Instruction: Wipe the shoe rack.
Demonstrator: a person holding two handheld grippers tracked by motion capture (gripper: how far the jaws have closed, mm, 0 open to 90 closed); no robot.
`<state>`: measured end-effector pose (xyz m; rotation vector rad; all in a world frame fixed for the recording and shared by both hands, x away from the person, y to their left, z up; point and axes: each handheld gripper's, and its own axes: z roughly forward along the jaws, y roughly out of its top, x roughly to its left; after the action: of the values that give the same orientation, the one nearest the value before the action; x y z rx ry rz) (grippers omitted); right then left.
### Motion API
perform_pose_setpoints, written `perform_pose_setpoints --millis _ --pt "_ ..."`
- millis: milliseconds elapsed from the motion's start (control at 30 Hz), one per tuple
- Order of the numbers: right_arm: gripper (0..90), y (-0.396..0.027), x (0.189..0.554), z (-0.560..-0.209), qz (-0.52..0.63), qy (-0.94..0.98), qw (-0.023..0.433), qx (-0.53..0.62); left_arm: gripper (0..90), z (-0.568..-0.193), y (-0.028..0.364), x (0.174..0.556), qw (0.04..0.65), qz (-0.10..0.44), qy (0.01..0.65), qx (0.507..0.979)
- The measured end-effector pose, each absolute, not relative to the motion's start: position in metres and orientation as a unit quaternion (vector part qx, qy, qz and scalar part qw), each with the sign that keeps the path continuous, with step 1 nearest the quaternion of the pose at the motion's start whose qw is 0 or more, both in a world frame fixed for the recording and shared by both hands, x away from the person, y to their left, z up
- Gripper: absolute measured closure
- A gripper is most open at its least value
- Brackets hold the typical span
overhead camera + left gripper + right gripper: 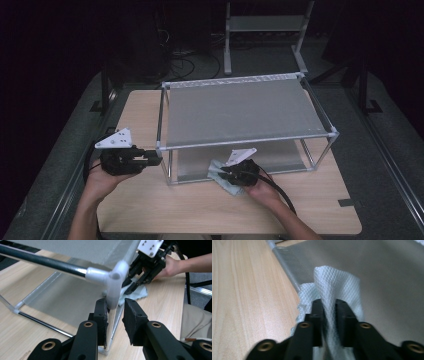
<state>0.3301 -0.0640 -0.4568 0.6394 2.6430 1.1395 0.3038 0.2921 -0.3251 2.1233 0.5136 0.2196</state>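
The cloth (222,176), pale blue-green w/ a diamond weave, lies bunched at the front edge of the rack's lower shelf (280,161), partly on the shelf fabric and partly on the tabletop (210,205). In the right gripper view the cloth (334,287) rises in a fold between the two black jaws and spreads beyond them over the grey shelf (392,290). The right gripper (231,172) has its jaws closed on that fold, pads pressing it from both sides; the cloth runs down through the narrow gap. The person's right hand (262,189) holds the gripper low, just above the tabletop, w/ a black cable trailing back toward the front edge.

In the left gripper view the same cloth (133,292) shows under the right gripper (136,282), near the rack's front corner post.

The left gripper (150,160) is at the rack's front-left corner, held by the left hand (102,180). Its jaws stand apart w/ the thin metal post (112,322) between them; the left pad looks to be touching the post, the other is clear of it, though blur makes the contact hard to judge. The white plastic corner joint (112,280) sits just above the jaw tips.

The rack (245,107) is a two-level frame of metal tubes w/ grey fabric shelves, standing on the far half of the light wood tabletop.
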Motion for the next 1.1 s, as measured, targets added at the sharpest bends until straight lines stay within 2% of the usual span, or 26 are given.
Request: perform_pose_setpoints --millis 300,733,1100 --pt "82.0 -0.045 0.321 -0.454 0.39 0.899 0.101 0.17 78.6 -0.313 0.29 0.308 0.448 0.09 0.202 0.866" --pt "82.9 -0.004 0.312 -0.428 0.421 0.894 0.112 0.105 79.8 -0.31 0.289 0.312 0.438 0.081 0.201 0.873" --pt "83.0 0.016 0.305 -0.407 0.434 0.888 0.125 0.085 79.8 -0.308 0.287 0.315 0.431 0.079 0.201 0.876"
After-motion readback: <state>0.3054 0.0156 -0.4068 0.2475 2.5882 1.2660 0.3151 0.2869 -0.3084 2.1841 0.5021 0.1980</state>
